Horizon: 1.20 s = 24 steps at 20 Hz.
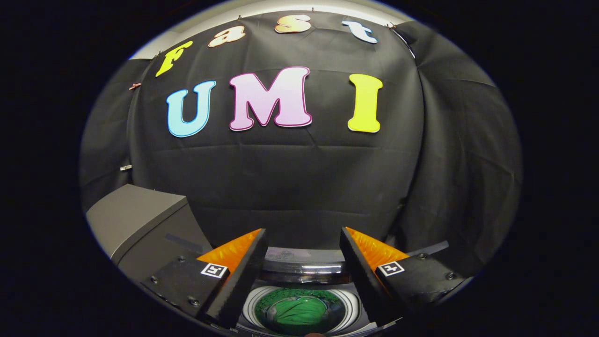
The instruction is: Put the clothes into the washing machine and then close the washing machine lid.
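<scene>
A green garment (299, 312) lies bunched inside the round drum of the washing machine (262, 304), seen from above between my two fingers. The machine's lid (304, 262) stands raised at the back of the opening, its glossy edge catching light. My gripper (303, 234) hovers above the drum opening, open, with nothing held between the fingers.
A grey box-shaped unit (135, 220) stands to the left of the machine, close beside my left finger. The booth's black cloth wall hangs just behind the machine and wraps round to the right.
</scene>
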Tool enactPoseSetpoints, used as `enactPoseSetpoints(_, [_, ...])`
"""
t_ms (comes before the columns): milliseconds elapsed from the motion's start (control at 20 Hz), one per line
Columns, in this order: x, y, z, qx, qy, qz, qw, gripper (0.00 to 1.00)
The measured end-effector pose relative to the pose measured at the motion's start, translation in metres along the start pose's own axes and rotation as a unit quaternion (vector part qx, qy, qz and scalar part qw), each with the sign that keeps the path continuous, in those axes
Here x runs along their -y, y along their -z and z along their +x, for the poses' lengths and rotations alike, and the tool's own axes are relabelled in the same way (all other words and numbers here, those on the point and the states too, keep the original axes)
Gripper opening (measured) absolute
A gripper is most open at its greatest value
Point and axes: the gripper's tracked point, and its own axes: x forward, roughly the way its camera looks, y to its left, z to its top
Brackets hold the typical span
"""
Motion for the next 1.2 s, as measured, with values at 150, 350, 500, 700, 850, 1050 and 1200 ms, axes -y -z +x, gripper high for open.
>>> enactPoseSetpoints(150, [-0.002, 0.006, -0.003, -0.007, -0.008, 0.001, 1.0, 1.0])
enactPoseSetpoints(350, [-0.012, 0.042, -0.015, -0.086, -0.031, 0.014, 0.996, 1.0])
enactPoseSetpoints(500, [-0.005, 0.093, -0.055, -0.218, -0.017, 0.05, 0.974, 1.0])
enactPoseSetpoints(700, [0.005, 0.022, -0.061, -0.12, 0.016, 0.021, 0.992, 0.99])
enactPoseSetpoints(850, [-0.026, -0.049, -0.076, -0.015, 0.004, 0.02, 1.0, 0.99])
enactPoseSetpoints(1050, [-0.092, -0.112, -0.112, 0.091, -0.021, 0.039, 0.995, 0.99])
enactPoseSetpoints(1200, [-0.134, -0.133, -0.144, 0.138, -0.042, 0.042, 0.989, 0.99])
